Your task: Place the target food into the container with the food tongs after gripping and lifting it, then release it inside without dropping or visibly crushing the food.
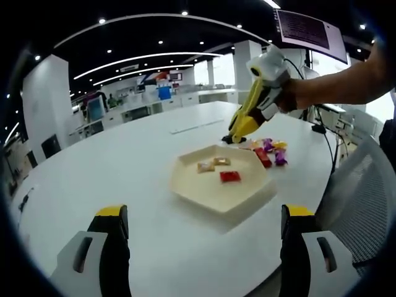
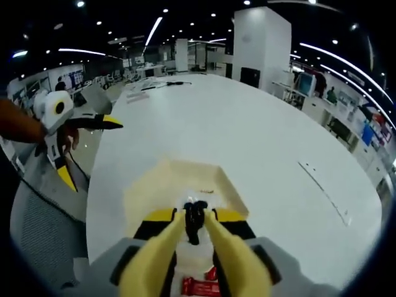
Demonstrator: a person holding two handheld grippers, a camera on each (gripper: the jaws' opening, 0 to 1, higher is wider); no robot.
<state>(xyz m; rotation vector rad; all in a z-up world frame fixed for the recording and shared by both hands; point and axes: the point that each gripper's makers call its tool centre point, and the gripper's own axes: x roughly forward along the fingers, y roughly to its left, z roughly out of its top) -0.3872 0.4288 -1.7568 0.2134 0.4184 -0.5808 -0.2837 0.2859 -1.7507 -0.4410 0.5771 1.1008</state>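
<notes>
Right now the target is the small heap of wrapped sweets (image 1: 270, 150) lying on the tabletop (image 1: 124, 161) just beside the far edge of the tray (image 1: 204, 195). They are little glossy packets in purple, yellow and red, bunched together and touching. They look light and slippery, and I judge the wrappers would crease under a hard squeeze.

In the left gripper view the right gripper (image 1: 234, 138) stands tip-down at the near edge of that heap, with a hand (image 1: 291, 96) gripping it from above. In the right gripper view its jaws are drawn close together at their dark tips, but I cannot tell whether a sweet is pinched between them. A red wrapper (image 2: 201, 286) lies low between the jaws.

To do the step well, I would single out one packet at the heap's edge and close on its body rather than its twisted end. I would squeeze only until it stops slipping, then lift straight up before swinging over the tray.

The tray is a cream hexagon holding a red piece (image 1: 229, 176) and two tan pieces (image 1: 206, 166), with bare floor nearer me to aim for. The left gripper (image 1: 205, 213) hangs spread wide and empty on the near side.
</notes>
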